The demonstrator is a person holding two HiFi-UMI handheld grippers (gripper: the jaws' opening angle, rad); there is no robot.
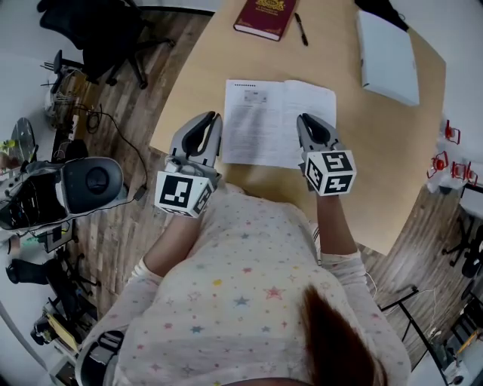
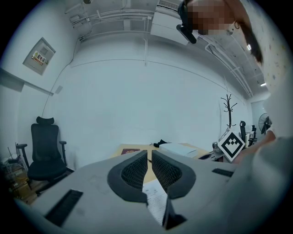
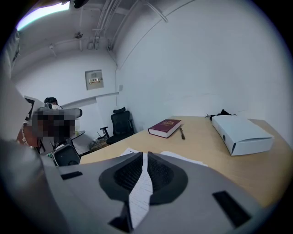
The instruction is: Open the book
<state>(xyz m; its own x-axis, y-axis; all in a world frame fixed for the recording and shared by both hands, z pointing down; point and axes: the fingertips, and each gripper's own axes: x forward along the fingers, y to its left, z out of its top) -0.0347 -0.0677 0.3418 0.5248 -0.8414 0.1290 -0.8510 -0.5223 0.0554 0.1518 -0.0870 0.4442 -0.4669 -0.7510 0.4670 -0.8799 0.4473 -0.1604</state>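
An open book [image 1: 264, 121] lies flat on the tan table [image 1: 377, 166], its printed pages facing up. My left gripper [image 1: 213, 118] hovers at the book's left edge with its jaws shut and nothing between them [image 2: 149, 153]; the table and a strip of printed page [image 2: 155, 201] show through the slit. My right gripper [image 1: 306, 121] hangs over the right-hand page, jaws also closed [image 3: 145, 155]. White printed paper fills their narrow slit. The book's pages [image 3: 183, 158] spread out beyond both sides of the jaws.
A closed dark red book [image 1: 264, 16] and a black pen [image 1: 301, 29] lie at the table's far side, with a white box [image 1: 386, 56] to the right. A black office chair [image 1: 106, 30] stands off the table's far left corner. Equipment crowds the floor at left.
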